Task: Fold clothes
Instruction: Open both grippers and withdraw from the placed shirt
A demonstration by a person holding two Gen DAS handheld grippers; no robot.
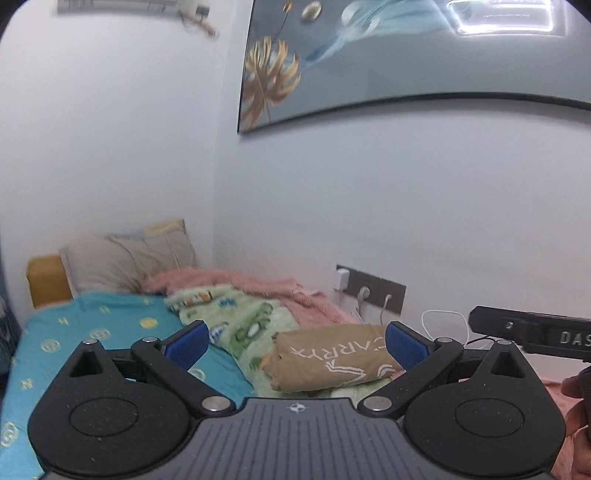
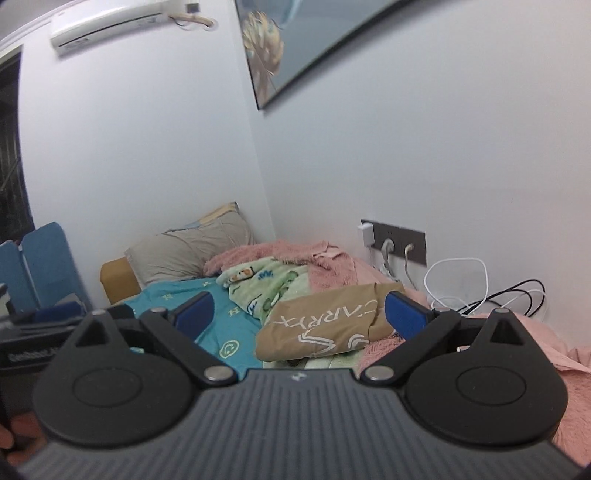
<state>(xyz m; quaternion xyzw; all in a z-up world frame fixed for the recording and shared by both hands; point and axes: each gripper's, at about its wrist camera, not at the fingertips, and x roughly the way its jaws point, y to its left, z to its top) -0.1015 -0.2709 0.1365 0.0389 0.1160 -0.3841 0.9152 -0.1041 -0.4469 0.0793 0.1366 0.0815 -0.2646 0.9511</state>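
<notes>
Nearest to me, both hand-held grippers hang above the bed with nothing between their blue pads: the left gripper (image 1: 297, 341) has its fingers spread wide, and the right gripper (image 2: 299, 312) is spread just as wide. At the right edge of the left wrist view the black body of the other gripper shows white letters "DAS", cut off by the frame, and below it part of a hand (image 1: 576, 410) wraps a handle. At the left edge of the right wrist view the other tool's black side carries small white lettering that seems to begin "GenRobot", though it is too blurred to read in full. Just beyond the fingers lies the folded tan garment (image 2: 321, 325), a neat flat bundle resting partly on the green cartoon-print blanket (image 2: 266, 288) and partly on the pink fleece blanket (image 2: 332, 266); its white print reads "CARRYX" upside down from here, with angular white line shapes beneath. Left of it stretches the teal bedsheet (image 2: 221, 332), dotted with pale "H" letters and round smiley-like marks. Farther back a grey pillow (image 2: 188, 251) leans in the corner against a yellow headboard (image 2: 114, 280). On the wall sits a grey socket strip (image 2: 397, 240) with white plugs and looping white and black cables beside it, and higher up hang a framed picture (image 1: 369, 55) with golden leaves and a white air conditioner (image 2: 110, 26).
</notes>
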